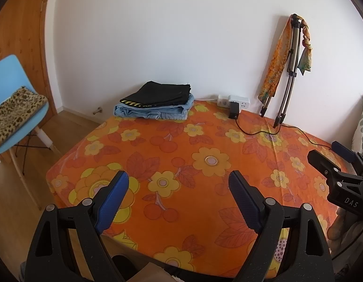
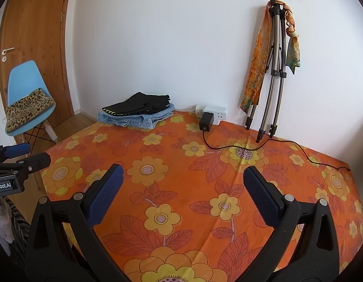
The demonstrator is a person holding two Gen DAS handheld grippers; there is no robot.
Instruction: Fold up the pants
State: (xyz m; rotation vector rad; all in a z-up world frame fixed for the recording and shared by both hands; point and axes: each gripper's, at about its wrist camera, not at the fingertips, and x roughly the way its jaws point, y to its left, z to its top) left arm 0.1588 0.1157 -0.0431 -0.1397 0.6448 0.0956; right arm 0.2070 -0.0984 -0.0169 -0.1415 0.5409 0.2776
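Observation:
Two folded pants lie stacked at the far left corner of the table: black pants (image 1: 159, 95) on top of light blue jeans (image 1: 155, 112). The black pants (image 2: 140, 104) and jeans (image 2: 138, 119) also show in the right wrist view. My left gripper (image 1: 179, 181) is open and empty above the near part of the orange flowered tablecloth (image 1: 205, 141). My right gripper (image 2: 182, 176) is open and empty above the cloth (image 2: 193, 164). Each gripper shows at the edge of the other's view: the right one (image 1: 331, 155), the left one (image 2: 33, 154).
A white power strip (image 2: 212, 114) with a black adapter (image 2: 206, 122) and cable (image 2: 287, 144) lies at the back edge. A folded tripod (image 2: 274, 70) with scarves leans on the wall. A blue chair (image 2: 26, 94) with a leopard cushion stands left, by a wooden door.

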